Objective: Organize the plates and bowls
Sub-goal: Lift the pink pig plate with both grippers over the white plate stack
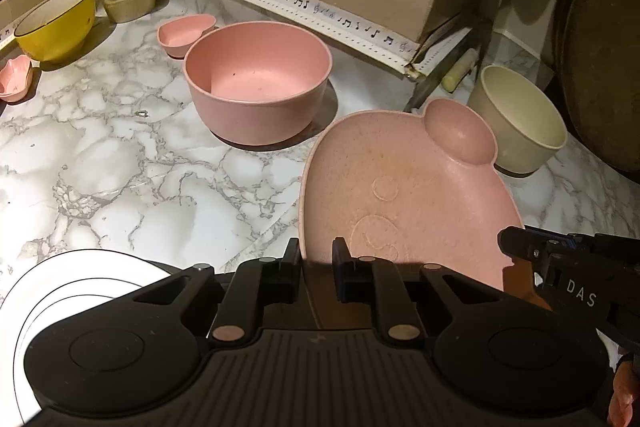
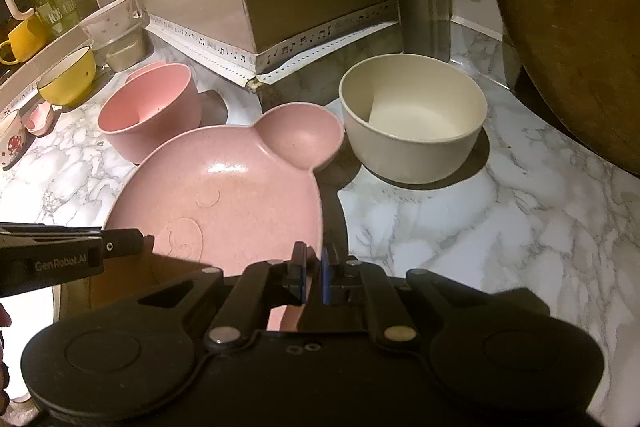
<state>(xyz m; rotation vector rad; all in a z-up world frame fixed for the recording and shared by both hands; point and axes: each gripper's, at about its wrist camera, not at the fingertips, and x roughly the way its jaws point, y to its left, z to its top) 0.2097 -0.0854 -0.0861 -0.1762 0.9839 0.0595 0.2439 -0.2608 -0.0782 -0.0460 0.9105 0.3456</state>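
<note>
Pink bear plate (image 1: 404,195): lifted and tilted above the marble counter (image 1: 120,163), one round ear up, its near edge hidden behind both gripper bodies. Left gripper (image 1: 318,255): fingers close on the plate's near-left rim, pinching it; the contact itself is partly masked. Right gripper (image 2: 314,261): fingers nearly together on the plate's near-right rim, pinching it; its tip also shows at the left view's right edge. Pink bowl (image 1: 258,81): upright on the counter, beyond the plate. Cream bowl (image 2: 414,117): upright, just beside the plate's ear. Small pink dish (image 1: 185,33): behind the pink bowl, partly hidden. Yellow bowl (image 1: 56,23): far left, by a shelf. White plate (image 1: 60,291): near left, overexposed, largely covered by the left gripper. Brown round board (image 2: 568,27): right, cut off by the frame.
</note>
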